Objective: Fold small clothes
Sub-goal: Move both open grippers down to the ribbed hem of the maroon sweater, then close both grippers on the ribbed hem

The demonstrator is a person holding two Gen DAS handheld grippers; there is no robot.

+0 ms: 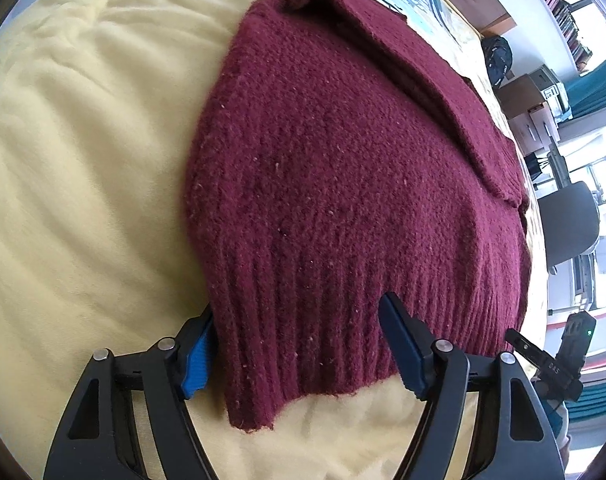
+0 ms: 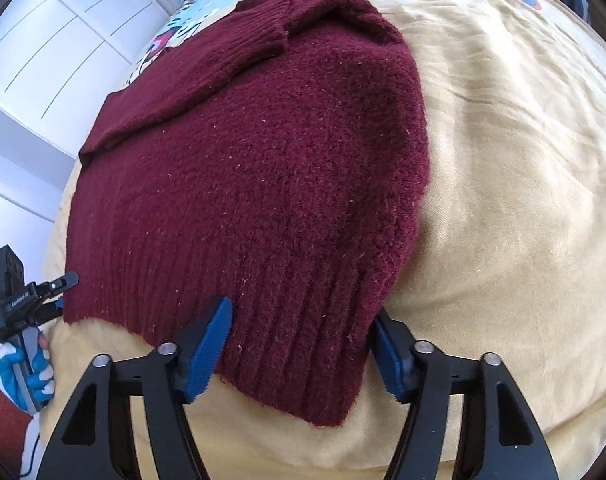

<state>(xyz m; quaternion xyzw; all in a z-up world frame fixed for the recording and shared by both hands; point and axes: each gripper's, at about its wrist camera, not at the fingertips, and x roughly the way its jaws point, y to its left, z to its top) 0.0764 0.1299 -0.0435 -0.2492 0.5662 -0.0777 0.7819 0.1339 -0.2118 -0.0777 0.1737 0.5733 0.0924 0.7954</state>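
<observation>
In the left wrist view, the maroon sweater (image 1: 343,152) lies flat on the yellow bedspread (image 1: 83,140), running from the near ribbed hem (image 1: 303,320) away toward the far collar end. A sleeve (image 1: 423,80) is already folded across the body along the right side. The left gripper (image 1: 299,344) stands wide, its blue pads either side of the hem's near left corner, the left pad seemingly tucked under the knit's edge, though the fisheye makes that hard to judge. The right gripper's tip (image 1: 543,356) shows at the near right.

In the right wrist view, the right gripper (image 2: 303,344) is likewise spread wide, straddling the hem's near right corner (image 2: 323,380). The left gripper (image 2: 27,296) sits at the hem's far-left corner, held in a blue-gloved hand (image 2: 27,376). Each gripper is matched to its own corner, so the sweater's long axis points straight away from both, which suits lifting the hem toward the collar.
</observation>
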